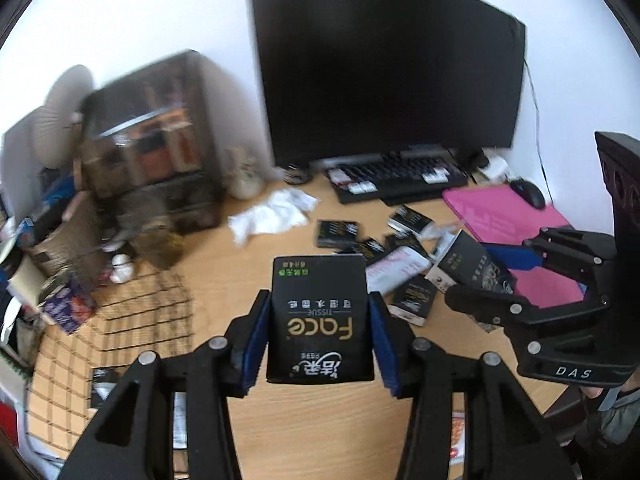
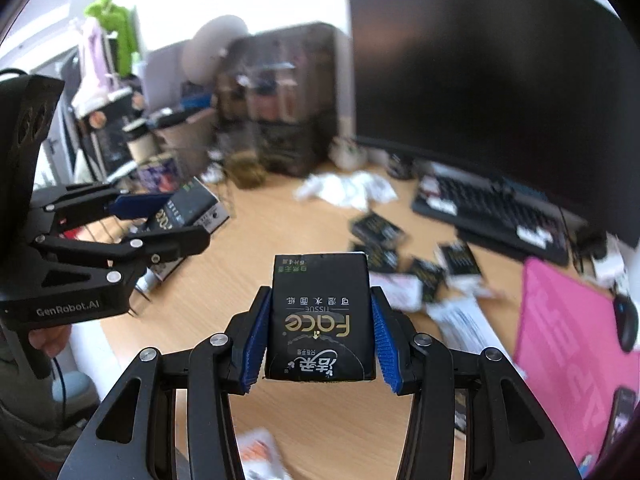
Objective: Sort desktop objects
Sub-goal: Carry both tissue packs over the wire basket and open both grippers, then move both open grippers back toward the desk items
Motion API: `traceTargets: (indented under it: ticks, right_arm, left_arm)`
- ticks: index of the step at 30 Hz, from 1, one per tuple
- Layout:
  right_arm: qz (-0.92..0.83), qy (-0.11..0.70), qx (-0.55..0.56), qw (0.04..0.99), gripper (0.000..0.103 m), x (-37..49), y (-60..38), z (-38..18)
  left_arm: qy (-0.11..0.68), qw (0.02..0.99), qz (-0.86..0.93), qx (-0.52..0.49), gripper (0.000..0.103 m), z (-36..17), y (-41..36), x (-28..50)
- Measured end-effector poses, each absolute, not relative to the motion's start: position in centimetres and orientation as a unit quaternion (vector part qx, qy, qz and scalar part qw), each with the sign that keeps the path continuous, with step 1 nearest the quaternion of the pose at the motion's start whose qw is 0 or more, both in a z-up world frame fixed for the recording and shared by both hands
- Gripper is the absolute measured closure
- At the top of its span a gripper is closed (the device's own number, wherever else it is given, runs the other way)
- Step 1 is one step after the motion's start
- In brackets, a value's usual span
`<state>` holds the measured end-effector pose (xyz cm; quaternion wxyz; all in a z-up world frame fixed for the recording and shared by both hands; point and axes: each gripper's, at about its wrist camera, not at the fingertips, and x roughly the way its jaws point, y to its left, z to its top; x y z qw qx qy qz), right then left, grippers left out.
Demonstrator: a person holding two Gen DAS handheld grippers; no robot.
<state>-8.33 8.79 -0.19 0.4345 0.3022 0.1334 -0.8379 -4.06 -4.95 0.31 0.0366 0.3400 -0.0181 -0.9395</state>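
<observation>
Black tissue packs with gold "Face" lettering sit clamped in left gripper [image 1: 319, 332] and right gripper [image 2: 319, 334] jaws.

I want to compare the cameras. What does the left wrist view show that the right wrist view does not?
Only left wrist view: the right tongs gripping a black tissue pack.
Only right wrist view: the left tongs gripping their pack, and a green garment hanging behind.
Both: the monitor, keyboard, pink mat, scattered packs on the wooden desk.
</observation>
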Motion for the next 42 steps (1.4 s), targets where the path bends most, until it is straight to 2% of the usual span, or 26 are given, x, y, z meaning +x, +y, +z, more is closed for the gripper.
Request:
traceTargets:
  ticks: [6,13,20,21,23,24,26,38,42]
  right_arm:
    - [-0.807,0.153,0.273,0.501,0.057,-5.2,1.0,2.6]
    - [-0.761,0.188,0.258,0.564,0.057,-0.9,-8.7,2.9]
    - [-0.739,0.218,0.27,0.577,0.057,1.8,-14.9,0.6]
    - [-0.743,0.216,0.27,0.574,0.056,1.9,-15.2,0.3]
    - [-0.75,0.214,0.262,0.569,0.053,1.8,-15.5,0.2]
    - [-0.755,0.212,0.258,0.565,0.048,1.8,-15.6,0.2]
    - [-0.758,0.195,0.259,0.566,0.045,1.3,-15.3,0.4]
    - [-0.785,0.154,0.253,0.543,0.042,-0.6,-8.2,2.5]
    - [-0.814,0.143,0.228,0.515,0.038,-1.3,-2.8,3.4]
  left_arm:
    - [0.008,0.107,-0.94,0.325,0.051,1.6,-11.5,-0.4]
    - [0.067,0.197,-0.917,0.34,0.051,0.0,-21.1,3.8]
    - [0.106,0.196,-0.913,0.343,0.05,-1.4,-24.8,5.3]
    - [0.111,0.194,-0.913,0.342,0.049,-1.5,-24.9,5.5]
    - [0.125,0.187,-0.911,0.345,0.031,-1.8,-25.3,5.5]
    - [0.133,0.184,-0.912,0.341,0.029,-1.8,-25.4,5.6]
    - [0.148,0.186,-0.915,0.326,0.025,-1.6,-25.4,6.1]
    - [0.073,0.162,-0.938,0.299,0.023,0.6,-19.4,4.6]
    - [0.065,0.104,-0.952,0.28,0.023,1.3,-15.1,3.1]
